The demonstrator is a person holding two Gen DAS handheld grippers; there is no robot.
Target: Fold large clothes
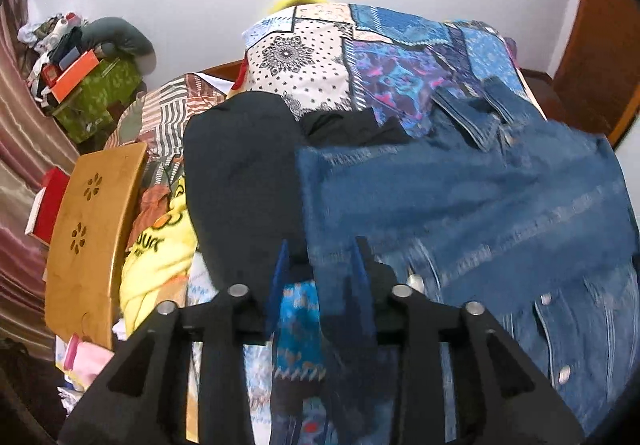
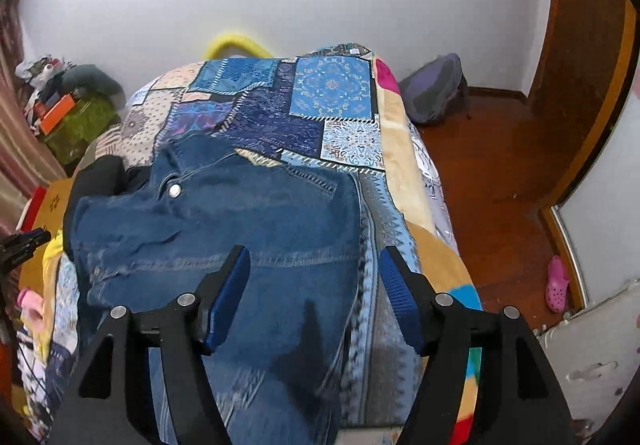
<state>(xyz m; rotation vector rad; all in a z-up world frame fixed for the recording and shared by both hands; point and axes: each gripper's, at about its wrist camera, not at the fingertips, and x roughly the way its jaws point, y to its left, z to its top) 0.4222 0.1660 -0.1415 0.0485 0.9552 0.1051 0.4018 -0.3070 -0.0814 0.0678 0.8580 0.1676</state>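
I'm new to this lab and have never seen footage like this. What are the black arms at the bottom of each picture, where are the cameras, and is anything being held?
No robot here: a person holds a hand-held claw in each hand, and a wide-angle camera on each looks forward along its two fingers. The left wrist picture shows the left claw, the right wrist picture the right claw. Both look down on a bed with a patchwork quilt. A denim jacket lies on it, beside a black garment. Both claws are open above the denim and hold nothing.
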